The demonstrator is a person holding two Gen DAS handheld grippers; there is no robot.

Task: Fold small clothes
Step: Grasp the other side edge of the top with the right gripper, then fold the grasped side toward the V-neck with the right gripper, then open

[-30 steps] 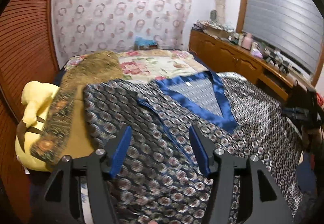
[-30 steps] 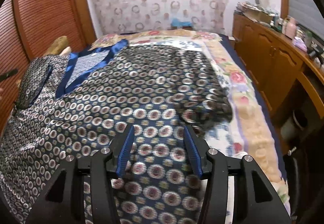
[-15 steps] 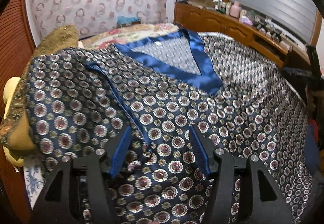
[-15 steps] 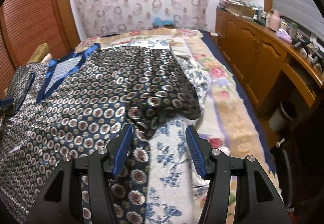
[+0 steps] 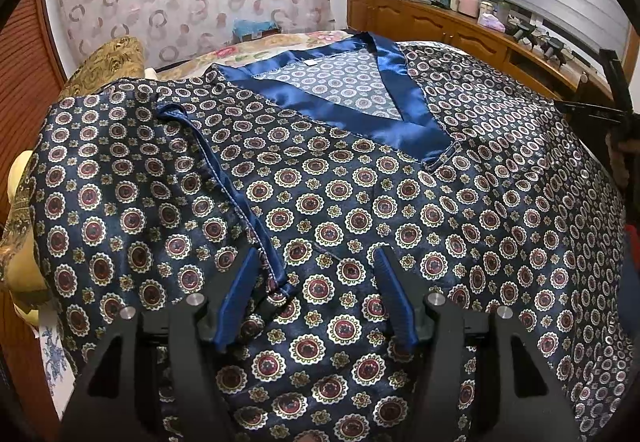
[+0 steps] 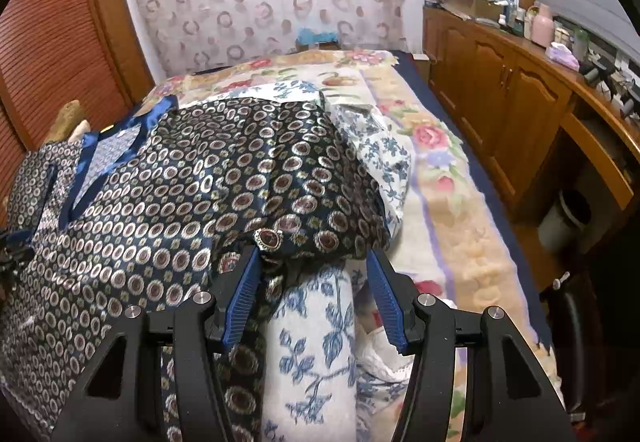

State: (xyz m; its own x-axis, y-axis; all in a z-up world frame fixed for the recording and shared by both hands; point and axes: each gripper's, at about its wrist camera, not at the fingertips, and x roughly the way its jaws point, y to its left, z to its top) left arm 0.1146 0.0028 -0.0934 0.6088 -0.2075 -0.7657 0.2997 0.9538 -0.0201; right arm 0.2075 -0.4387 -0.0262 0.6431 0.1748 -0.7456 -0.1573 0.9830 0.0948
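Note:
A dark blue satin top (image 5: 360, 210) with a round medallion print and a plain blue V-neck band (image 5: 404, 122) lies spread on the bed. My left gripper (image 5: 316, 262) is open, low over its left armhole seam (image 5: 240, 202). In the right wrist view the same top (image 6: 180, 202) lies to the left, its right sleeve bunched at the edge. My right gripper (image 6: 312, 262) is open just below that bunched sleeve (image 6: 320, 210), over a white cloth with blue flowers (image 6: 316, 342).
The bed has a floral blanket (image 6: 452, 226). A wooden cabinet (image 6: 512, 94) with clutter on top runs along the right. A gold patterned cushion (image 5: 108, 62) and a yellow soft toy (image 5: 16, 178) lie at the left, by a wooden louvred wall (image 6: 52, 54).
My left gripper has moved forward and down onto the top near the armhole seam. My right gripper has moved right to the bunched sleeve edge. Both stay open.

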